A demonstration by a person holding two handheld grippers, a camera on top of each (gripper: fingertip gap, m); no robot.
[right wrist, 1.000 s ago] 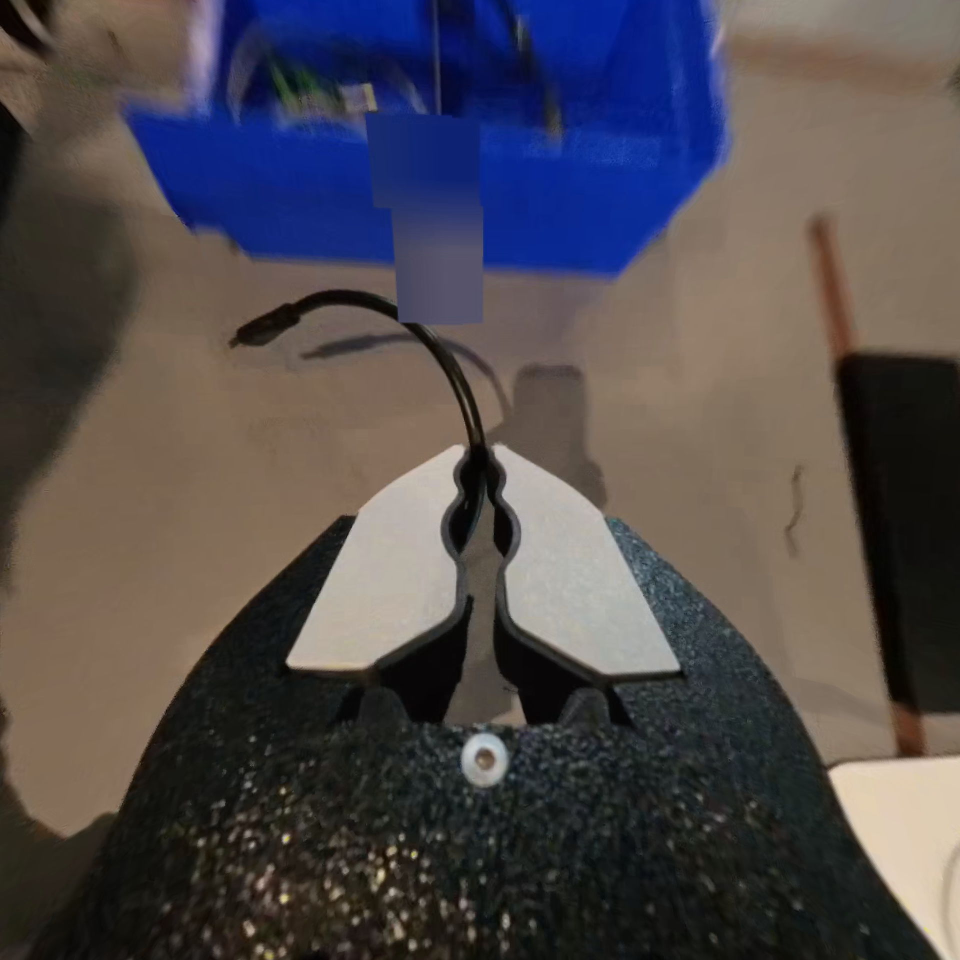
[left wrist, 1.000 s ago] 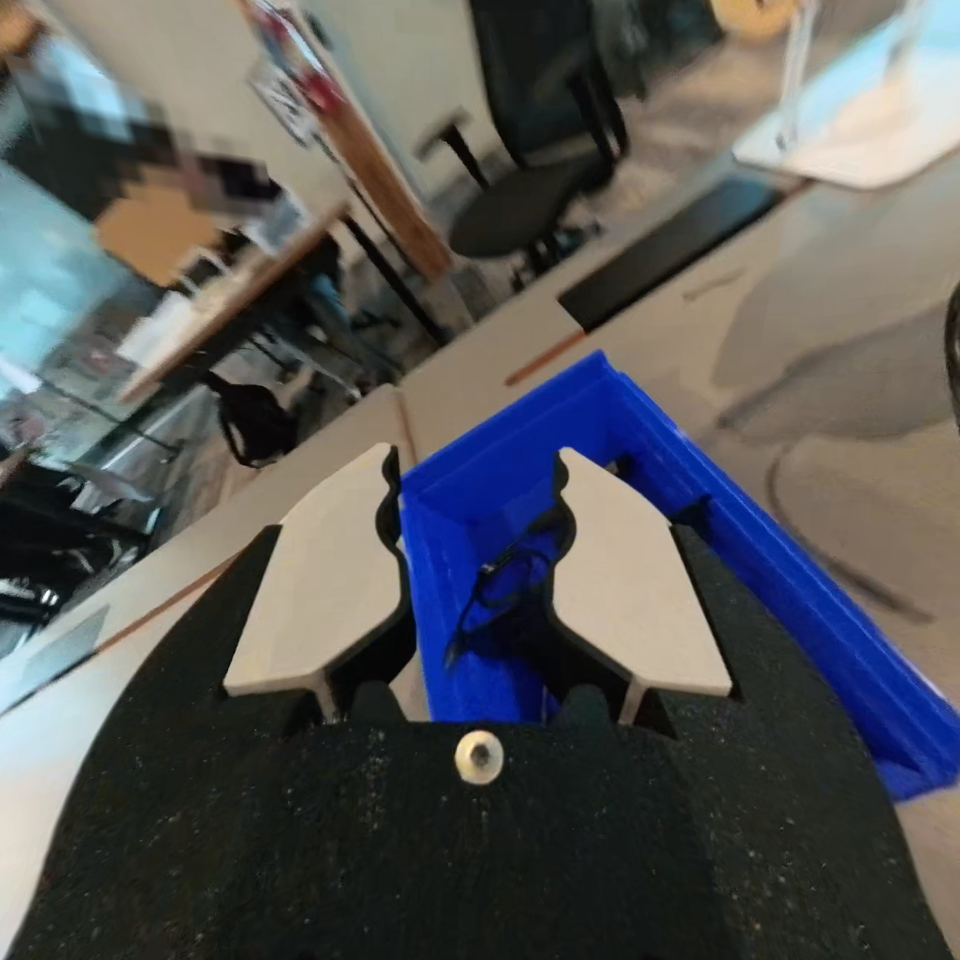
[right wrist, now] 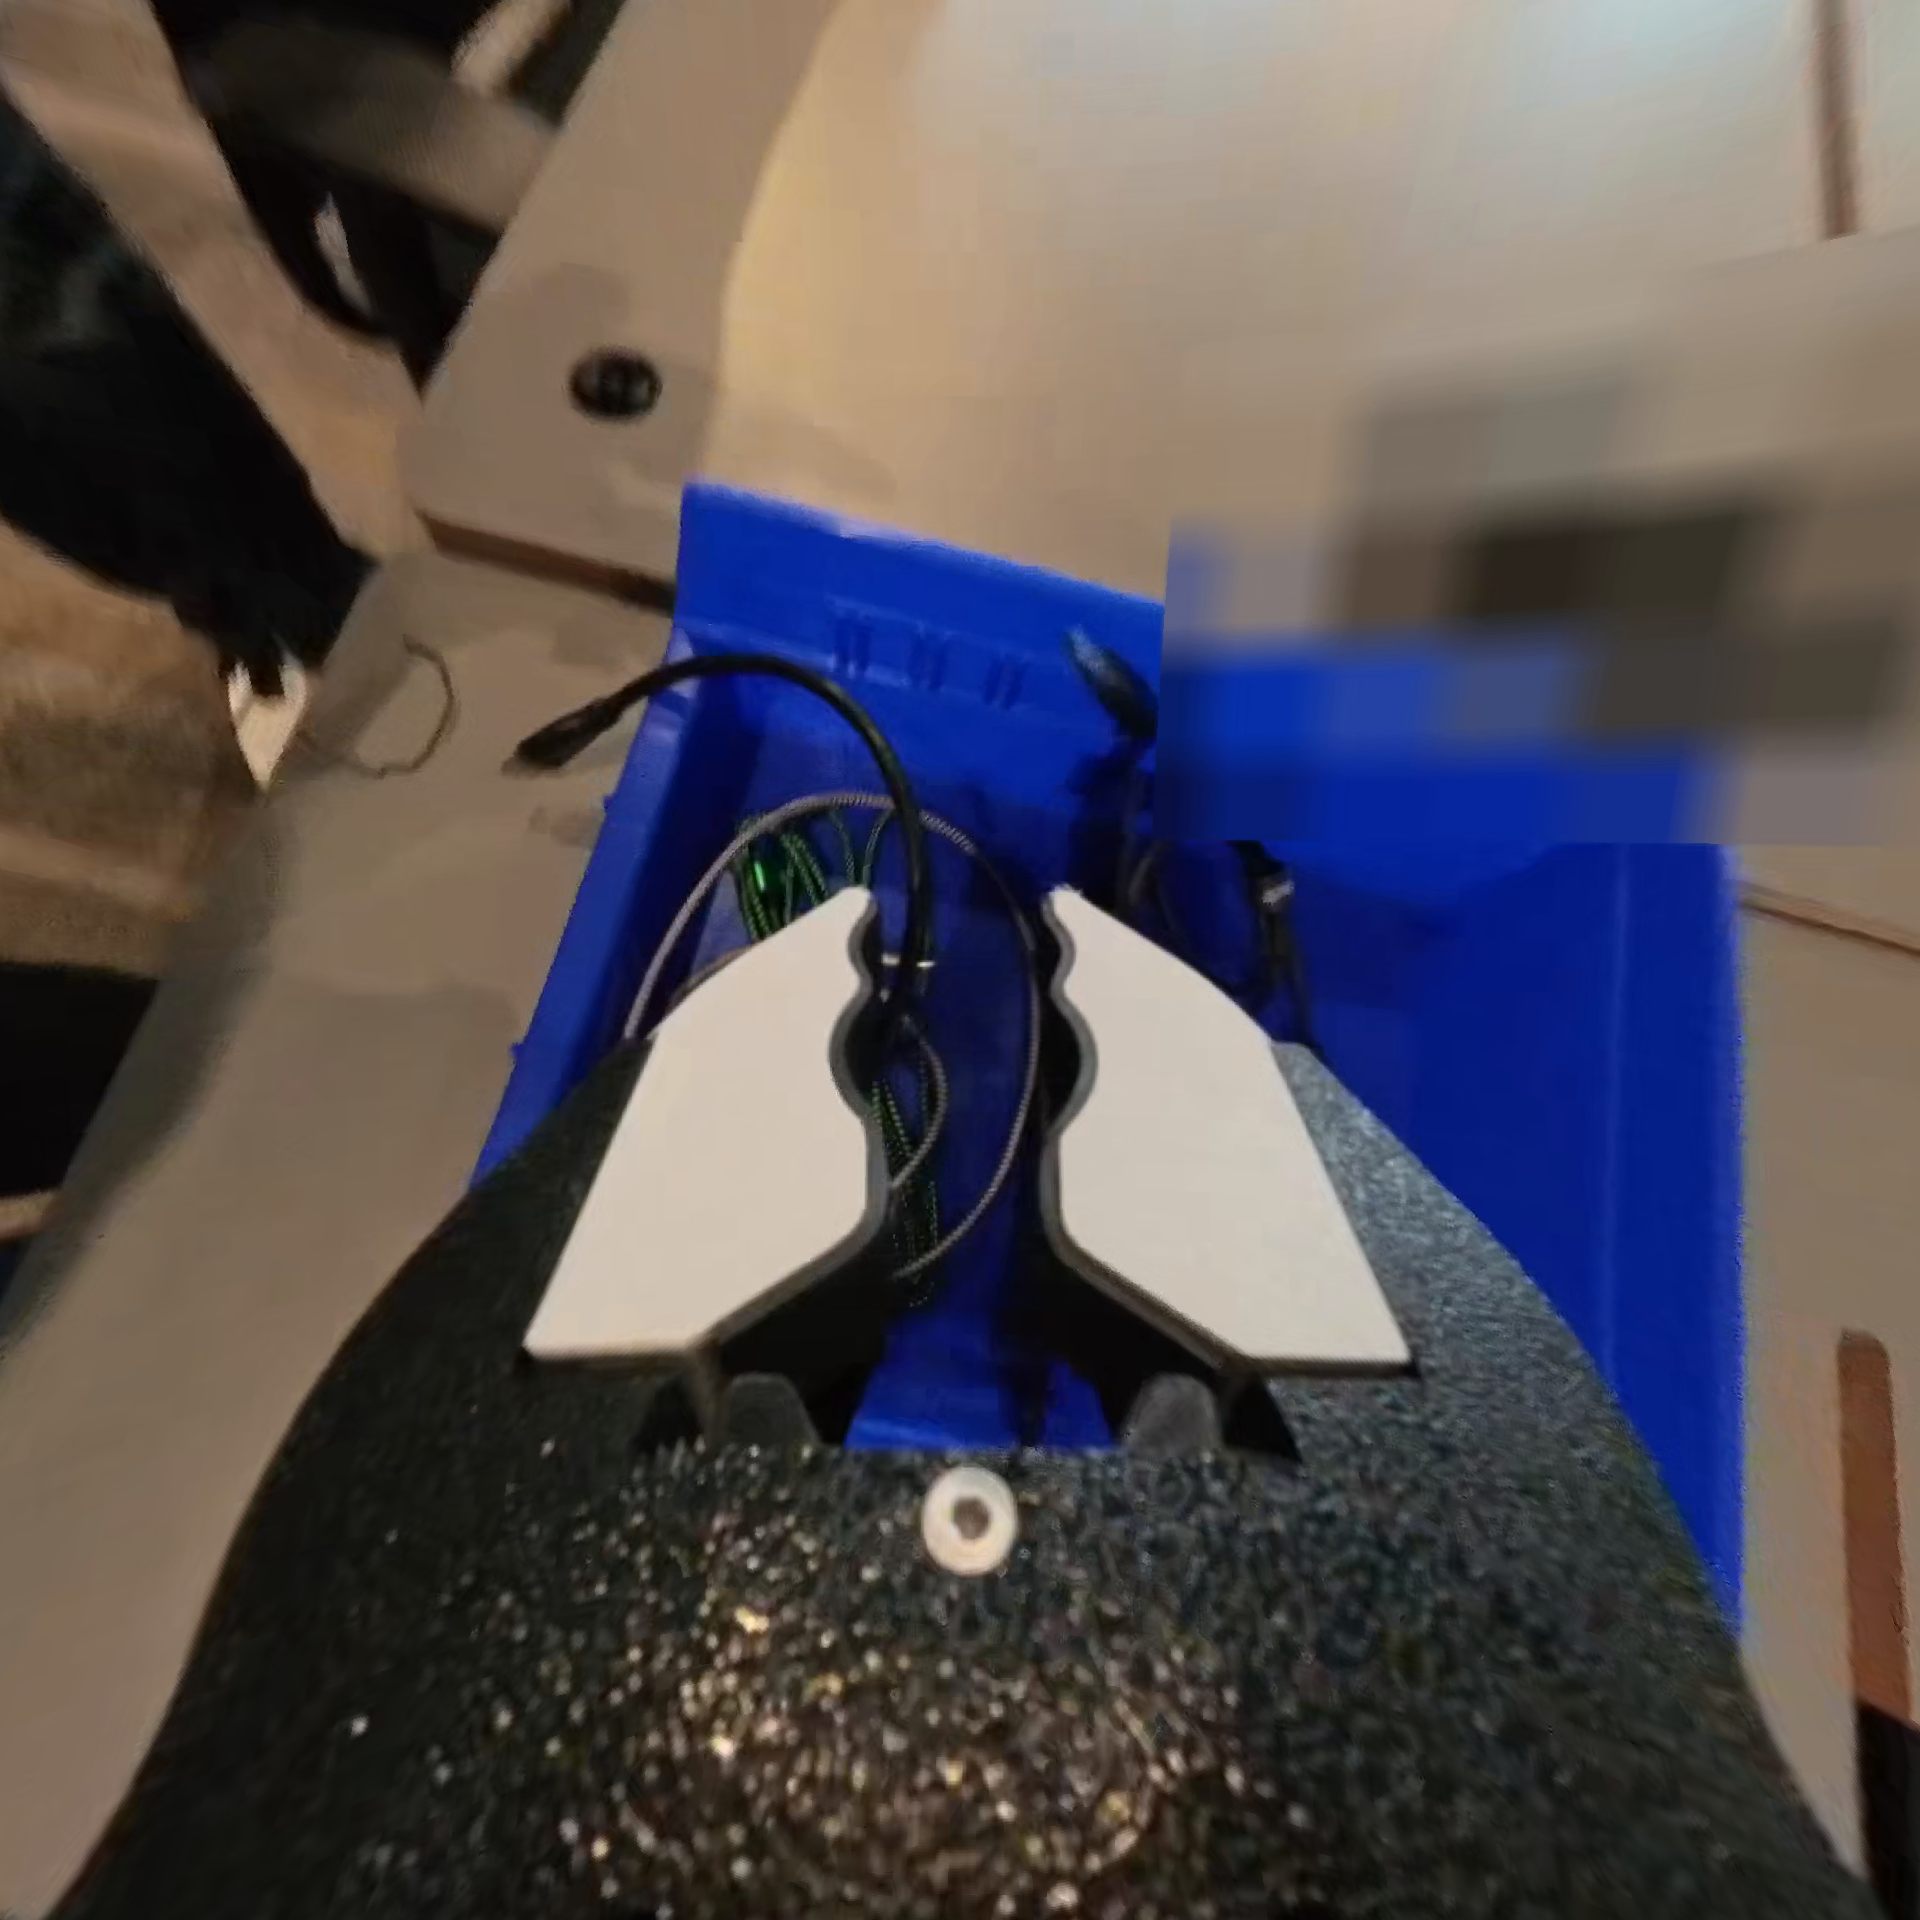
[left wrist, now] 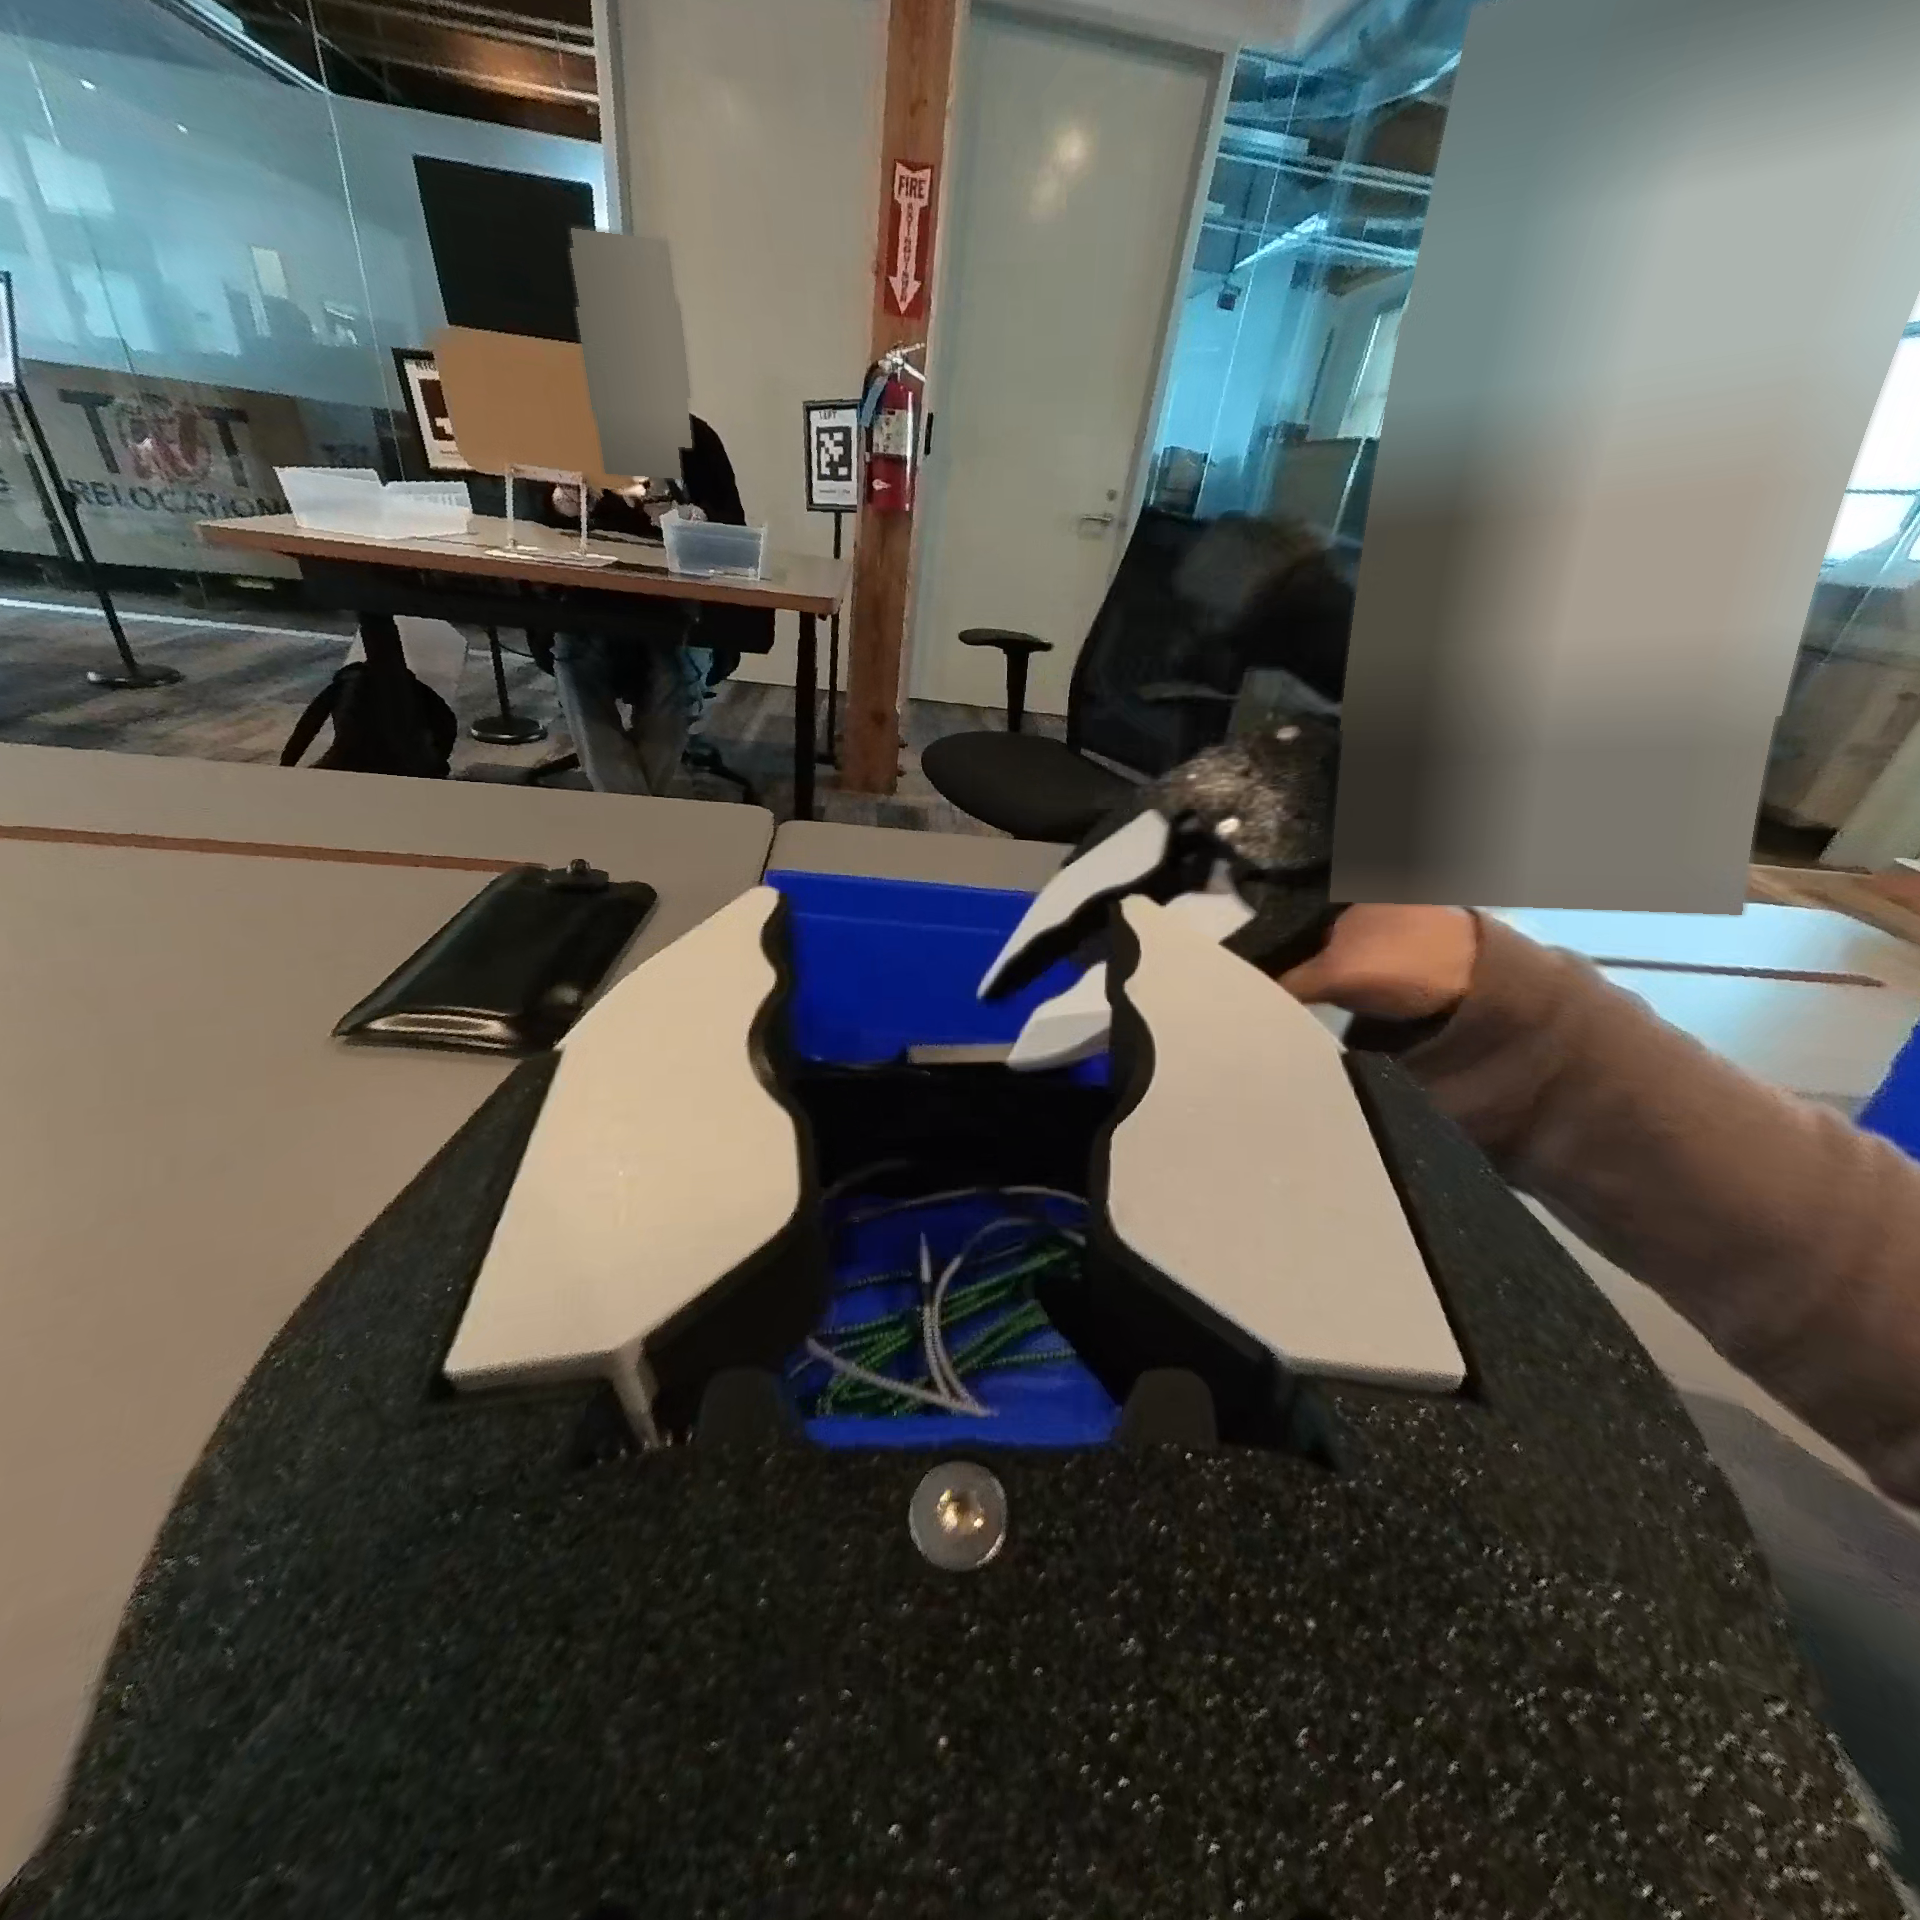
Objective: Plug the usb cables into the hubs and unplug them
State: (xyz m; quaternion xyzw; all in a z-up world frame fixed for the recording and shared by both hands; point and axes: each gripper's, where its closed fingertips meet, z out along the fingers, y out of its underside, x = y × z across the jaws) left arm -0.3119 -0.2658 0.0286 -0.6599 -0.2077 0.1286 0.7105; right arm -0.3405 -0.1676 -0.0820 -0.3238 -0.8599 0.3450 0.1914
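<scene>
Left gripper (left wrist: 940, 997): you hold it over the near end of the blue bin, looking along the bin's length; its jaws stand wide apart with nothing between them.
Right gripper (right wrist: 961, 925): you hold it above the bin, tilted down into it; its jaws are parted by a clear gap. In the left wrist view it shows at the far right of the bin (left wrist: 1049, 997), white fingers pointing down, your hand (left wrist: 1382, 966) wrapped round its black body.
Black usb cable (right wrist: 821, 691): it arcs up from beside the inner edge of the right gripper's left finger and curves over the bin's left wall, its plug end hanging out above the bench. Whether it touches that finger you cannot tell; the view is blurred.
Blue bin (left wrist: 883, 956): it sits on the bench, open-topped.
Bin contents: green-and-black braided cables (left wrist: 935, 1330) and grey cables (left wrist: 945, 1299) lie tangled on the bin floor; a flat grey device (left wrist: 951, 1055) rests at the far end, under the right gripper's tips.
Bench (left wrist: 208, 1091): grey surface with a wood-coloured seam.
Black case (left wrist: 499, 961): flat on the bench, left of the bin, well apart from both grippers.
</scene>
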